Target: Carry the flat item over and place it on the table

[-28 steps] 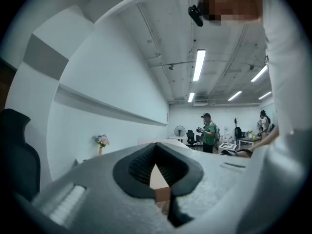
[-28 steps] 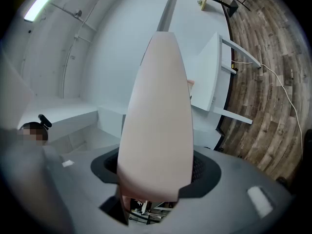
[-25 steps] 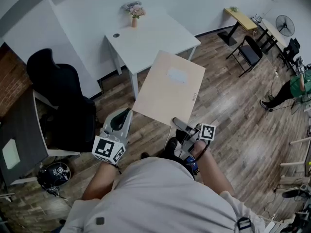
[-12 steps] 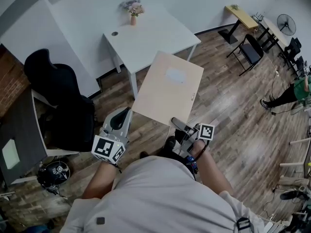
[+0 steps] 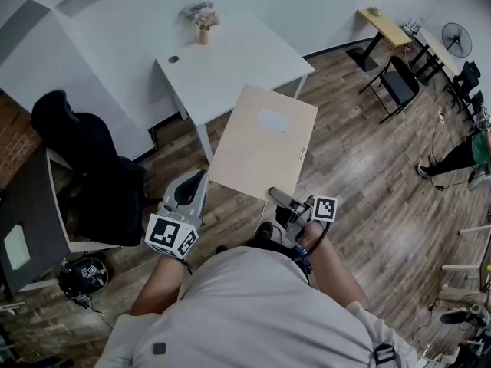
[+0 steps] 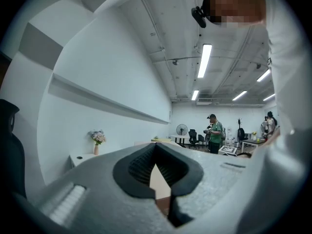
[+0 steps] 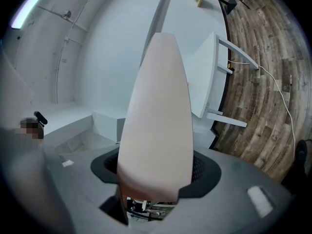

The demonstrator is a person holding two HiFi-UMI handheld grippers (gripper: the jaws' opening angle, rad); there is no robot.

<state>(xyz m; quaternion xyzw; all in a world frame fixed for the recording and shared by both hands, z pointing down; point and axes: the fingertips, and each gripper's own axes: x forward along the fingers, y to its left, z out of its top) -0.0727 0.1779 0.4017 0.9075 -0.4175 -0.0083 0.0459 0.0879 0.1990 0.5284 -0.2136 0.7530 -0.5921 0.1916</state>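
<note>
A flat beige board (image 5: 261, 140) hangs level above the wooden floor, its far edge close to the white table (image 5: 230, 60). My left gripper (image 5: 201, 181) is shut on the board's near-left corner. In the left gripper view a beige sliver of the board (image 6: 158, 179) shows between the black pads (image 6: 136, 167). At the near-right edge my right gripper (image 5: 276, 196) is shut on the board. The board (image 7: 156, 116) rises out of the jaws in the right gripper view, with the white table (image 7: 209, 77) beyond it.
A vase of flowers (image 5: 201, 20) stands at the table's far side. A black office chair (image 5: 84, 152) and a dark desk (image 5: 31, 221) are at the left, and a black helmet (image 5: 83, 276) lies on the floor. Folding chairs (image 5: 399, 83), a fan (image 5: 450, 39) and a person (image 5: 464, 153) are at the right.
The board, held by both grippers, has crept slightly forward toward the white table. Both grips look the same.
</note>
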